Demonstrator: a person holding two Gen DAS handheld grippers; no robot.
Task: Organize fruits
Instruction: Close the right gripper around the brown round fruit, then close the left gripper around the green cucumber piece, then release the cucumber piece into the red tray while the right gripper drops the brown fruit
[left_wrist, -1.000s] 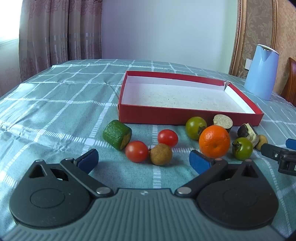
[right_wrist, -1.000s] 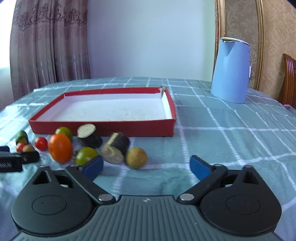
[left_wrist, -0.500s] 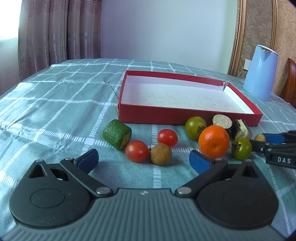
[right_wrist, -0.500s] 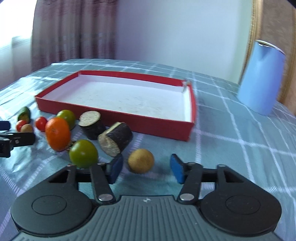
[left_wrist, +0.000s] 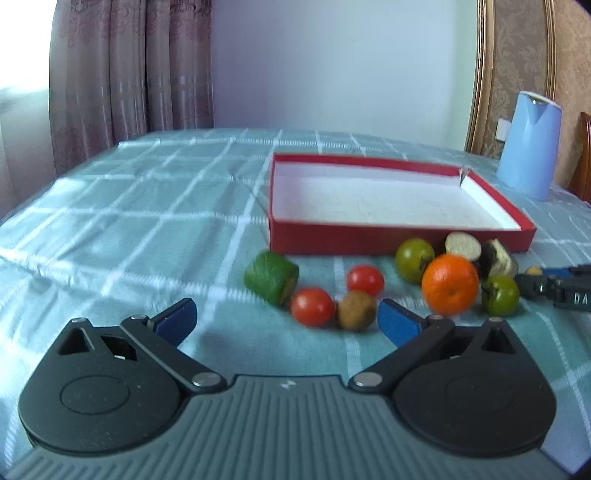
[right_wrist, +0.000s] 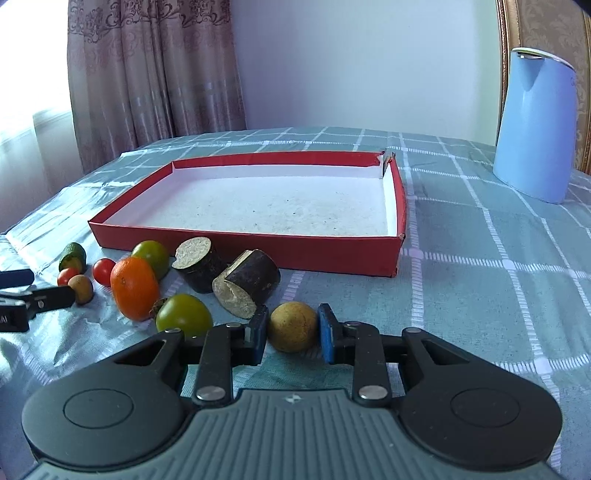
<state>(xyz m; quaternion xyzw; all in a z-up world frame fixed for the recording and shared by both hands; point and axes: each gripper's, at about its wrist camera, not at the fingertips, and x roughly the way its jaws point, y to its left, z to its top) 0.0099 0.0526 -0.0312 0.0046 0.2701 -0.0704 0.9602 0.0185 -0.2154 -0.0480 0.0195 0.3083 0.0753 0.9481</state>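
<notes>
My right gripper is shut on a small yellow-brown round fruit that rests on the cloth, with a blue pad pressing on each side. Beside it lie two dark cut chunks, two green tomatoes, an orange and the empty red box. My left gripper hangs open just short of a red tomato and a brown round fruit, holding nothing. A second red tomato and a green cucumber chunk lie further on.
A blue kettle stands at the back right of the checked teal tablecloth. Curtains hang behind on the left. A wooden chair back shows at the far right edge.
My right gripper went from wide open to shut, moving in on the yellow-brown fruit and closing on it. The left gripper stayed open and nearly still.
</notes>
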